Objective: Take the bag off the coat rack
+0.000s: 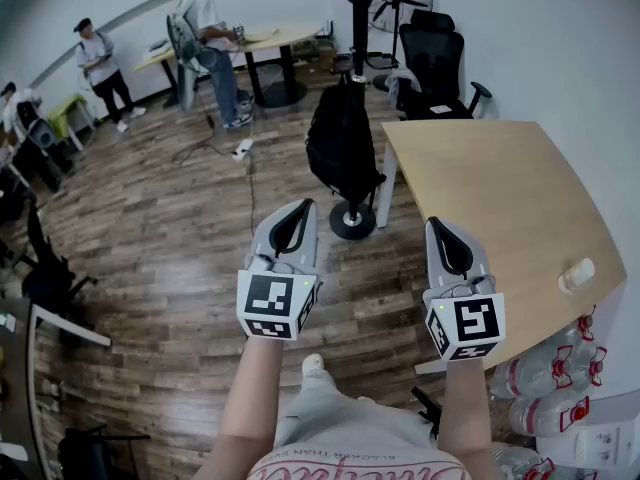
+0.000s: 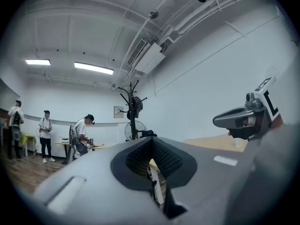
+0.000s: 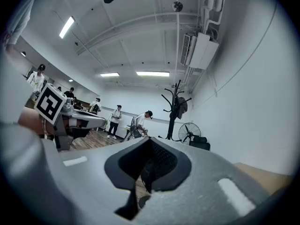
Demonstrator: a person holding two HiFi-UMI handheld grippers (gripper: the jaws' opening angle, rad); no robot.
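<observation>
Room, head view: wood floor (image 1: 170, 238); pale table (image 1: 500, 218) on my right; coat rack (image 1: 357, 8) straight ahead.
Bag, head view: the black bag (image 1: 343, 143) hangs against the rack's pole, above its round base and well ahead of both my grippers.
Jaws, head view: the left gripper (image 1: 293, 223) and right gripper (image 1: 450, 243) are both pressed together and empty, side by side and short of the rack.
Step, my judgement: approach. I should spread one pair of jaws before arriving, take the strap near its peg and lift up rather than tug outward, so the rack does not tip.
Hidden, head view: strap and peg merge with the dark pole.
Left gripper view: jaws closed on nothing. My own housing covers the lower rack, so no bag shows. I cannot name the dark lump near the prongs.
Right gripper view: jaws closed on nothing. The rack's lower half is covered the same way.
</observation>
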